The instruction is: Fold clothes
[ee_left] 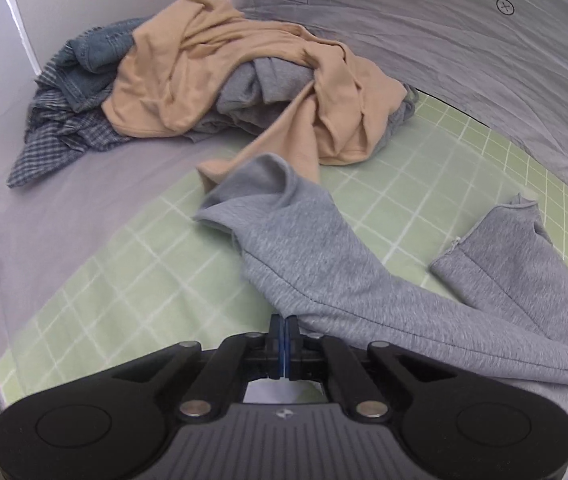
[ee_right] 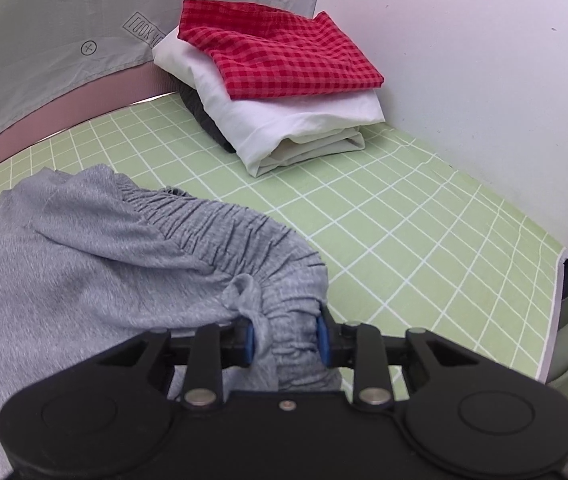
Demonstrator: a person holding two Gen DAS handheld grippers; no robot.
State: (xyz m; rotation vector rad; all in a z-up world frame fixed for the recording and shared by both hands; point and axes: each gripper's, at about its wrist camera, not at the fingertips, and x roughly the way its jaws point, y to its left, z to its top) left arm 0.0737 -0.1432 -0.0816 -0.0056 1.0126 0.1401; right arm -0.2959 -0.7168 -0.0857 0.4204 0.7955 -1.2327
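Grey sweatpants point(ee_left: 364, 276) lie on the green checked sheet point(ee_left: 123, 280), their two legs stretching away in the left wrist view. My left gripper point(ee_left: 285, 332) is shut beside the left edge of a leg, with no cloth visible between its pads. In the right wrist view my right gripper point(ee_right: 286, 340) stands around the gathered elastic waistband point(ee_right: 219, 228) of the sweatpants, jaws apart with bunched cloth between the blue pads point(ee_right: 248, 340).
A heap of unfolded clothes lies at the back left: a tan garment point(ee_left: 211, 64), denim point(ee_left: 91, 60) and a striped piece point(ee_left: 51, 136). A folded stack with a red checked piece point(ee_right: 275, 48) on white point(ee_right: 284, 120) sits by the wall. The bed edge point(ee_right: 556, 312) is at right.
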